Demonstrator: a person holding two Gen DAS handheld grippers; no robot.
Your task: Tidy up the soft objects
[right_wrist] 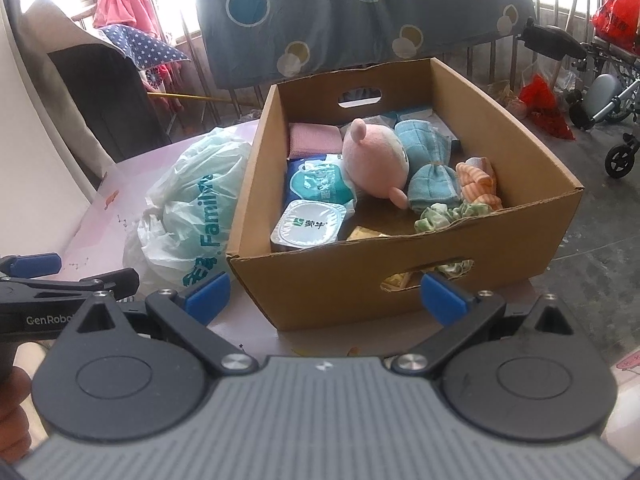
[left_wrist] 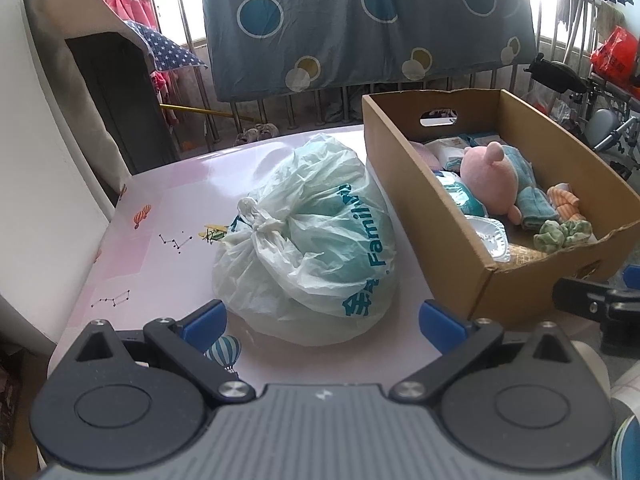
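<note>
A knotted white and teal plastic bag [left_wrist: 312, 240] lies on the pink table [left_wrist: 168, 216], just left of an open cardboard box [left_wrist: 520, 280]. My left gripper [left_wrist: 322, 320] is open and empty, close in front of the bag. My right gripper [right_wrist: 324, 298] is open and empty, facing the box's near wall [right_wrist: 340, 280]. The box holds a pink plush toy [right_wrist: 376, 160], blue cloths [right_wrist: 428, 168], an orange striped sock [right_wrist: 478, 184], a green scrunchie [right_wrist: 444, 216], a pink cloth [right_wrist: 314, 138] and a sealed cup [right_wrist: 308, 226]. The bag also shows in the right wrist view [right_wrist: 192, 208].
A blue dotted sheet [left_wrist: 360, 28] hangs on railings behind the table. A dark cabinet [left_wrist: 116, 100] stands at the back left. A wheelchair [right_wrist: 608, 96] and red bags [right_wrist: 544, 104] stand on the floor to the right. The table's edge lies under both grippers.
</note>
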